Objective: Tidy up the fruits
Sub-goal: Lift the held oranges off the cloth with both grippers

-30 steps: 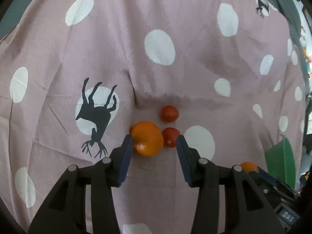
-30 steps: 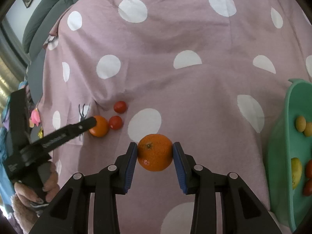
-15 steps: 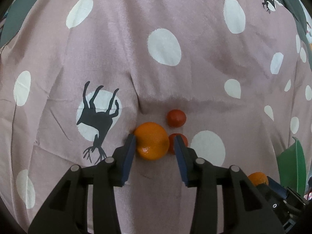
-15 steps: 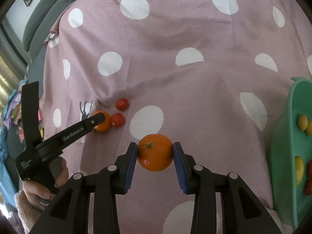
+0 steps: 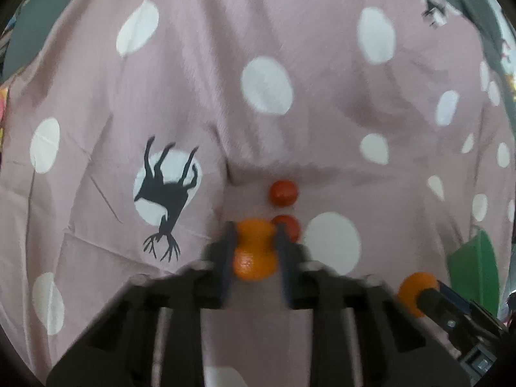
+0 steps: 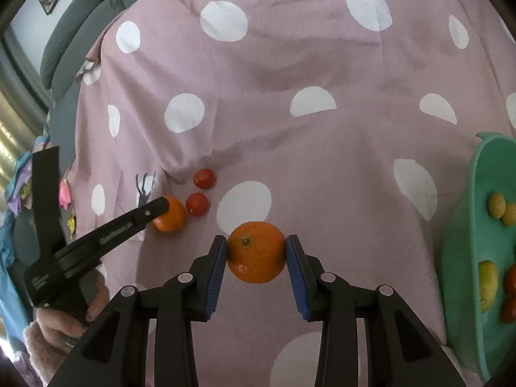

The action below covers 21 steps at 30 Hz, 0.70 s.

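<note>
Now, through the left wrist camera, my left claw (image 5: pixel 254 251) has closed in on the small orange (image 5: pixel 255 249). A second ago the blue pads stood wide either side of it; here they press its flanks and it sits pinched between them, blurred by motion. I judge it is barely lifted, if at all, since the pink spotted cloth (image 5: pixel 258 48) lies right under it. Two cherry tomatoes (image 5: pixel 283 193) remain on the cloth, the nearer one touching or just behind the right pad, the other a little beyond. At the lower right I see the second orange (image 5: pixel 414 292) in the other claw, with the green basin (image 5: pixel 477 264) behind it.

Through the right wrist camera, my right claw (image 6: pixel 256 253) stays clamped on the big orange (image 6: pixel 256 251), stem end facing me, held above the cloth just as before. To the left, the left claw's finger covers part of the small orange (image 6: pixel 171 214), the tomatoes (image 6: pixel 197 203) just beside it. The basin's rim (image 6: pixel 464 225) lies to the right, with yellow and red fruit already inside.

So both claws are loaded. Next, I reckon, both oranges go to the basin; the tomatoes are still to collect.
</note>
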Tool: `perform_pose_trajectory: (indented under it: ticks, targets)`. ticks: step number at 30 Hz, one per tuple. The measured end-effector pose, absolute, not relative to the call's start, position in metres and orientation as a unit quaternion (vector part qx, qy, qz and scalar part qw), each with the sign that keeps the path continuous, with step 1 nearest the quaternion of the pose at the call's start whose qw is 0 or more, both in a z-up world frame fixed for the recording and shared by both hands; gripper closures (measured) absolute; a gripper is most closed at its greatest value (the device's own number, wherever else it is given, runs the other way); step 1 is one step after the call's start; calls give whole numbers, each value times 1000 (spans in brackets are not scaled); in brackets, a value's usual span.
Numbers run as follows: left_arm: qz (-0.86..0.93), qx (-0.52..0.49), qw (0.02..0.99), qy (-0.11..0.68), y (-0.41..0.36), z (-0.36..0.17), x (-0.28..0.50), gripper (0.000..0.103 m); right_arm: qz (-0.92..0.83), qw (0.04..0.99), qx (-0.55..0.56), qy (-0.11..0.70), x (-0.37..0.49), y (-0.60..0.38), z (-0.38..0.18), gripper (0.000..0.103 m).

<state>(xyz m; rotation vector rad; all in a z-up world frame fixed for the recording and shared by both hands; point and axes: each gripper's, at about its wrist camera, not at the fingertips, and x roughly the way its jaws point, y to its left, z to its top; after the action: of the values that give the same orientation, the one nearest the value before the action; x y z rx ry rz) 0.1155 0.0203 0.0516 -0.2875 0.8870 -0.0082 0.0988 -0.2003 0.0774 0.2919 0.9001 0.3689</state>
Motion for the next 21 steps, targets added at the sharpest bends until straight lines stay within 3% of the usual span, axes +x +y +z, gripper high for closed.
perform_pose_trajectory:
  ticks: [1, 7, 8, 10, 15, 21]
  targets:
    - [-11, -139, 897, 420, 18, 59, 112, 99, 176, 876, 142, 426, 97, -203, 80, 64]
    - [-27, -124, 895, 427, 9, 63, 108, 99, 160, 883, 150, 415, 96, -215, 86, 64]
    - [-29, -133, 890, 435, 11, 59, 111, 96, 159, 882, 152, 416, 97, -216, 86, 64]
    - [-22, -137, 889, 437, 13, 55, 115, 76, 162, 882, 155, 414, 97, -218, 87, 64]
    - [-33, -136, 874, 465, 8, 38, 127, 62, 168, 883, 155, 411, 98, -217, 89, 64]
    - [-42, -140, 867, 476, 1, 27, 131, 58, 170, 881, 155, 414, 99, -219, 89, 64]
